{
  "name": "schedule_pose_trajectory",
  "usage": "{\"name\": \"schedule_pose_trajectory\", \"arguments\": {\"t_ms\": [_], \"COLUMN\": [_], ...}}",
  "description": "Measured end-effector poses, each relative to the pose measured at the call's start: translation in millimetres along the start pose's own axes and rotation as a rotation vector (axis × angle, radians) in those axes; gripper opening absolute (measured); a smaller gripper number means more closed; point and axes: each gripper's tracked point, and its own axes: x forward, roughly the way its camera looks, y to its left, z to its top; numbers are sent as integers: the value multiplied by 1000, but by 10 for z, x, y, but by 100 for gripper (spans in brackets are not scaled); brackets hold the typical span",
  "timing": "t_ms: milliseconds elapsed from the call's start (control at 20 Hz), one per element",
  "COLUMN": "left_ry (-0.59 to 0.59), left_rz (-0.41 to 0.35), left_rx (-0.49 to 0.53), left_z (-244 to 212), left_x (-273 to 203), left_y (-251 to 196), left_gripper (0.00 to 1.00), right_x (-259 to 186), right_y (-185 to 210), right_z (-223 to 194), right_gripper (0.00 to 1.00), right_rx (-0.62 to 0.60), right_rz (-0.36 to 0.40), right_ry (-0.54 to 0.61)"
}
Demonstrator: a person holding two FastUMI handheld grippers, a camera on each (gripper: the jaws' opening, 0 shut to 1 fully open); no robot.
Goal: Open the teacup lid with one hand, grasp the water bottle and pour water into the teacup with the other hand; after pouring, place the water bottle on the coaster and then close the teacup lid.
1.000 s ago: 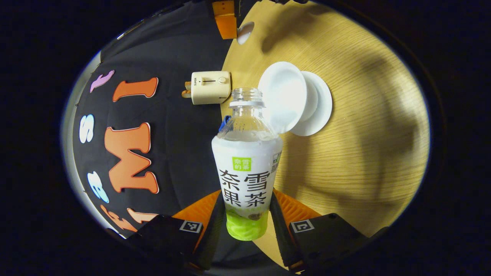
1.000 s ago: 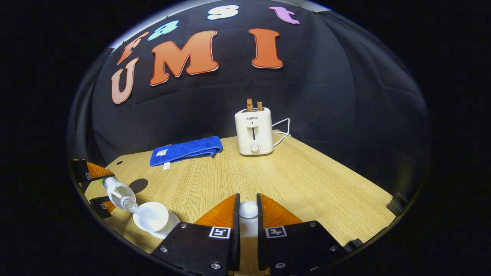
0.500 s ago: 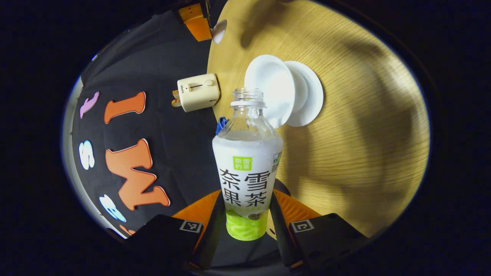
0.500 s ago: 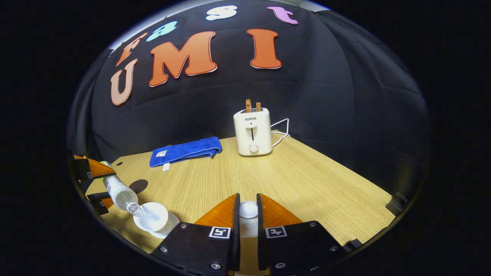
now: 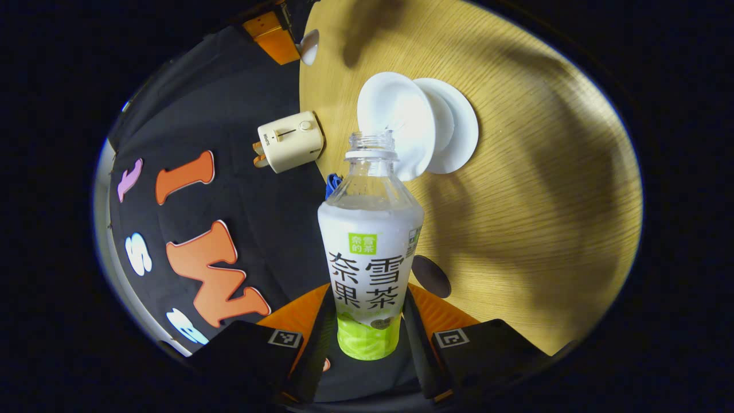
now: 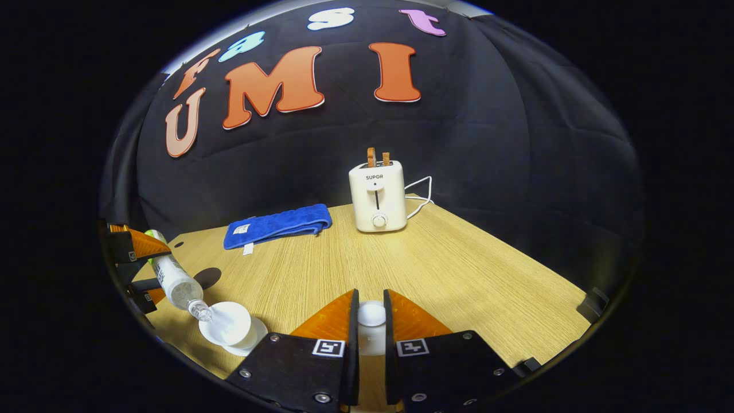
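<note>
My left gripper point(image 5: 370, 321) is shut on a clear water bottle point(image 5: 370, 246) with a white and green label, uncapped. The bottle is tilted with its mouth over the white teacup point(image 5: 393, 120), and water splashes into the cup. The cup stands on a white saucer point(image 5: 459, 126). In the right gripper view the tilted bottle point(image 6: 178, 284) points down into the teacup point(image 6: 229, 324) at the lower left, held by the left gripper point(image 6: 140, 269). My right gripper point(image 6: 371, 327) is shut on the knob of the white teacup lid point(image 6: 371, 314). A dark round coaster point(image 5: 431, 276) lies on the table.
A cream toaster point(image 6: 377, 195) with toast in its slots stands at the back of the wooden table point(image 6: 459, 269), its white cable trailing right. A folded blue cloth point(image 6: 278, 225) lies left of the toaster. The dark coaster point(image 6: 207, 277) lies behind the teacup.
The left gripper has tipped the bottle steeper toward the teacup, and water now splashes inside the cup. The right gripper with the lid has stayed still.
</note>
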Motion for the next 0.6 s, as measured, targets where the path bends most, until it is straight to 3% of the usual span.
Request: {"name": "schedule_pose_trajectory", "arguments": {"t_ms": [150,200,250,600], "left_ry": [-15,-18,-21,-14], "left_rz": [19,23,22,21], "left_rx": [35,44,51,78], "left_z": [54,71,85,96], "left_x": [-31,-37,-34,-60], "left_y": [88,106,111,119], "left_gripper": [68,67,67,68], "right_x": [10,6,7,-6], "right_y": [3,-1,-5,-47], "right_z": [-15,-13,-11,-5], "right_gripper": [19,14,18,18], "right_rx": [0,1,1,10], "right_rz": [1,2,1,-3], "right_ry": [6,7,6,4]}}
